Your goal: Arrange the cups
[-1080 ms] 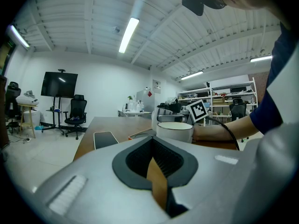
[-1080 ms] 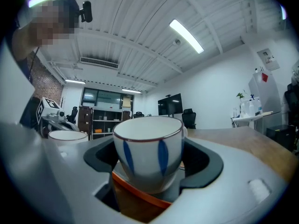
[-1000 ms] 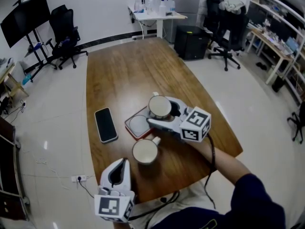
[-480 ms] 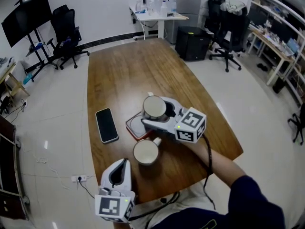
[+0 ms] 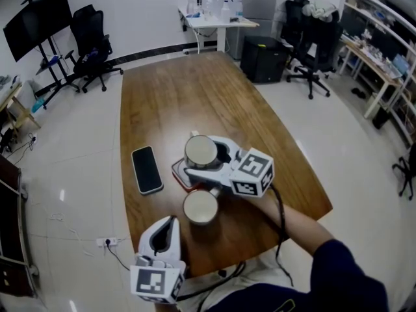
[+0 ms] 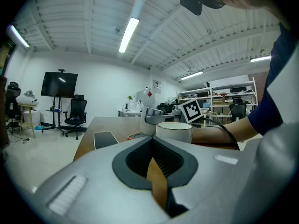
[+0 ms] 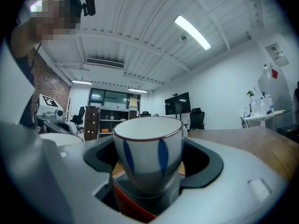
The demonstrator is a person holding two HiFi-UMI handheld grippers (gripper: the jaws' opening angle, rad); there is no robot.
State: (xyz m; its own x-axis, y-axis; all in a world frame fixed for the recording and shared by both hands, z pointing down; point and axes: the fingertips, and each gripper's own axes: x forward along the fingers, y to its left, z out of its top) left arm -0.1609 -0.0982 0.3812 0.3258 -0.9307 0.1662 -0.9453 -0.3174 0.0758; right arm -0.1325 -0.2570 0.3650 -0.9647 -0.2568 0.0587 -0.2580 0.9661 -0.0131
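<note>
My right gripper [image 5: 203, 156] is shut on a white cup with blue stripes [image 7: 148, 155], held upright just above a red-rimmed square coaster [image 5: 180, 172]; the coaster's red edge [image 7: 133, 209] shows under the cup in the right gripper view. A second white cup [image 5: 200, 207] stands on the wooden table [image 5: 175, 96] just in front of the coaster, and appears as a white cup [image 6: 174, 130] ahead of my left gripper [image 6: 152, 161]. My left gripper [image 5: 169, 223] rests near the table's front edge, jaws together and nothing between them.
A black phone [image 5: 147, 169] lies flat to the left of the coaster. Office chairs [image 5: 88, 44], a screen on a stand [image 5: 36, 18] and a white desk [image 5: 218, 21] stand on the floor beyond the far end of the table.
My right gripper has carried the striped cup to the left, so it now hangs over the coaster. The left gripper and the second cup have not moved.
</note>
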